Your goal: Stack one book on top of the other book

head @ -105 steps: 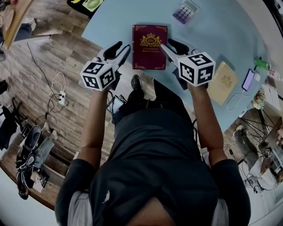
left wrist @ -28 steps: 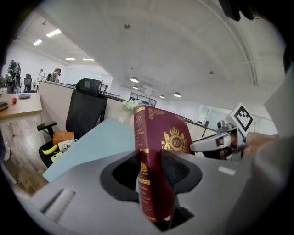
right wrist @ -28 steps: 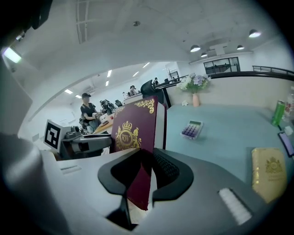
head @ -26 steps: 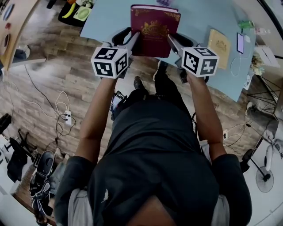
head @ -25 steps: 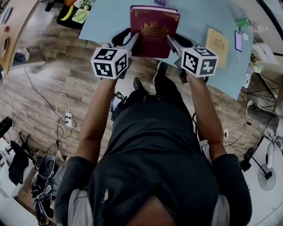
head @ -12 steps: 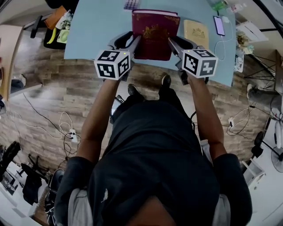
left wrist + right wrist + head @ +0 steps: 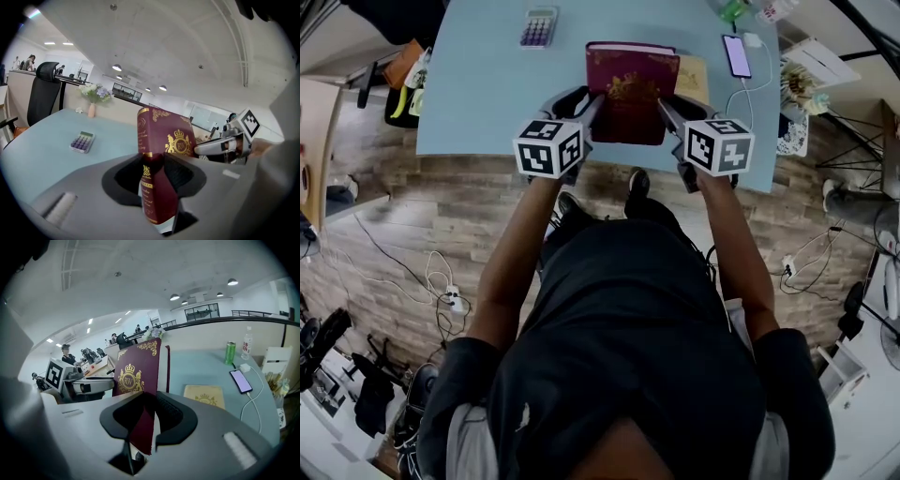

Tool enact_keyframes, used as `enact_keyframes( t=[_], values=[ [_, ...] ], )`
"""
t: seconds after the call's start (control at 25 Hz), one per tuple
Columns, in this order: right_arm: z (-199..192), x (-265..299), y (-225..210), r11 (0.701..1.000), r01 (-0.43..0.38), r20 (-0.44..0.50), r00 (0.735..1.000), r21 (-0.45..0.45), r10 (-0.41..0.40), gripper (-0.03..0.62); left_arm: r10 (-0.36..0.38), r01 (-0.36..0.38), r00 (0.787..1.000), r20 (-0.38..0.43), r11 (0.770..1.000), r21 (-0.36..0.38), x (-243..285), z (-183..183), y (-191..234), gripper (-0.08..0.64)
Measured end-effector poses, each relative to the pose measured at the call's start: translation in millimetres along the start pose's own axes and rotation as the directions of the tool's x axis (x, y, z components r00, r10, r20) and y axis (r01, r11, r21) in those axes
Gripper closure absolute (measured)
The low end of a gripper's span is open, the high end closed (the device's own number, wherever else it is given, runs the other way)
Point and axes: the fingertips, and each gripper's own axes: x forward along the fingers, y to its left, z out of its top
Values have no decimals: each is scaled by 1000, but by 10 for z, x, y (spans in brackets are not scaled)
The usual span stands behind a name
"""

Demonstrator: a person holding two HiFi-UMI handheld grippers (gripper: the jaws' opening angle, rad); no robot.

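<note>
A dark red book (image 7: 630, 92) with a gold crest hangs above the light blue table (image 7: 487, 84), carried between both grippers. My left gripper (image 7: 589, 105) is shut on the book's spine side (image 7: 152, 187), and my right gripper (image 7: 661, 105) is shut on its opposite edge (image 7: 143, 427). A tan book (image 7: 694, 77) lies flat on the table, partly hidden under the red book's right side; in the right gripper view the tan book (image 7: 204, 394) sits just right of the jaws.
A phone (image 7: 736, 54) on a white cable lies right of the tan book, with a green can (image 7: 229, 352) and a bottle (image 7: 246, 347) behind it. A calculator (image 7: 538, 25) rests at the table's far left. A vase of flowers (image 7: 95, 97) stands at the back.
Both grippers have carried the red book rightwards across the table, so it now overlaps the tan book. The calculator has come into view on the left.
</note>
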Motion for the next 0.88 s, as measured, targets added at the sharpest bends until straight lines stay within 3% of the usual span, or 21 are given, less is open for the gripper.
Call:
enact_keyframes(
  t=[0.44,0.88],
  values=[
    [-148,-90,-963,1000,-9,-71,997,22,10,514,16,-20,997,-73,999,-46,832,-212,-449,370],
    [-294,-6,-1532,999,-5,-128,992,37,10,514,33,-42,990,-138,997,-61,1335,-404,-610,370]
  ],
)
